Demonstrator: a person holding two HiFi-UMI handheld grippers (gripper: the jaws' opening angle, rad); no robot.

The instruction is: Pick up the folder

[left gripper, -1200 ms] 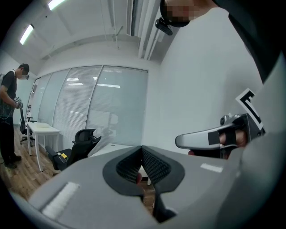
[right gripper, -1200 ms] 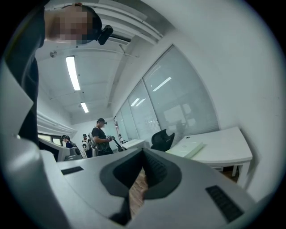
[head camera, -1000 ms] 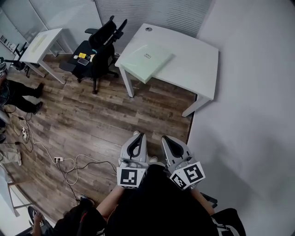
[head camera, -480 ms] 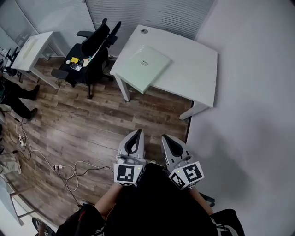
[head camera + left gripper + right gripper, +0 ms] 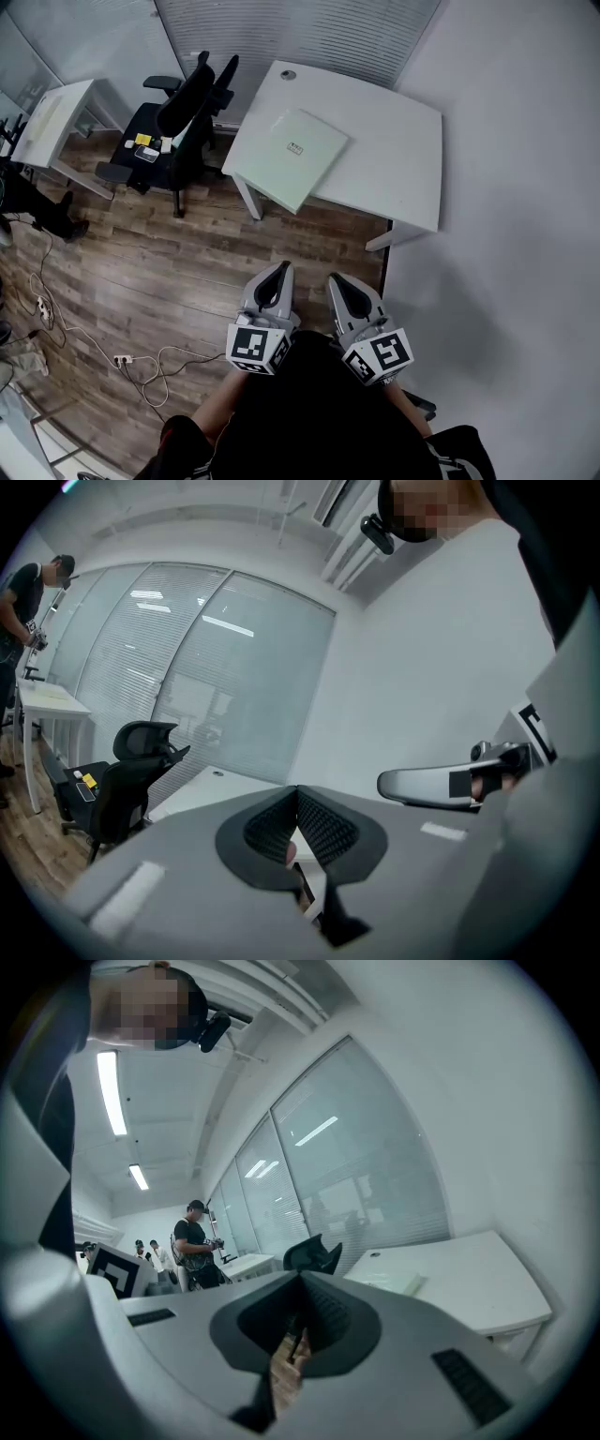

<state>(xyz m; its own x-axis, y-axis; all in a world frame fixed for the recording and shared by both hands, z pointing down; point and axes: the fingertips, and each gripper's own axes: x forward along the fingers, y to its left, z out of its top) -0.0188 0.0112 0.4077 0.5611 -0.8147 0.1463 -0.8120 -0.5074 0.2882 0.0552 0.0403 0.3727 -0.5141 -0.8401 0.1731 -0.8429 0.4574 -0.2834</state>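
Ahead of the left claw [image 5: 279,270] a white desk [image 5: 394,141] stands against a pale wall [image 5: 506,187], with a black office chair [image 5: 186,101] further left on the wood-plank floor [image 5: 169,262] and window blinds [image 5: 300,37] beyond.

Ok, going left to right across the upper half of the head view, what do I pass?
small white desk → black office chair → pale green folder, lying on the big white table → bare white wall

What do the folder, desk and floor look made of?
Folder: pale green, matte, probably card or plastic; thin and flat with crisp edges.
Desk: white, smooth, likely laminate; uniform with no grain.
Floor: wood or wood-look laminate; brown planks with grain and seams.
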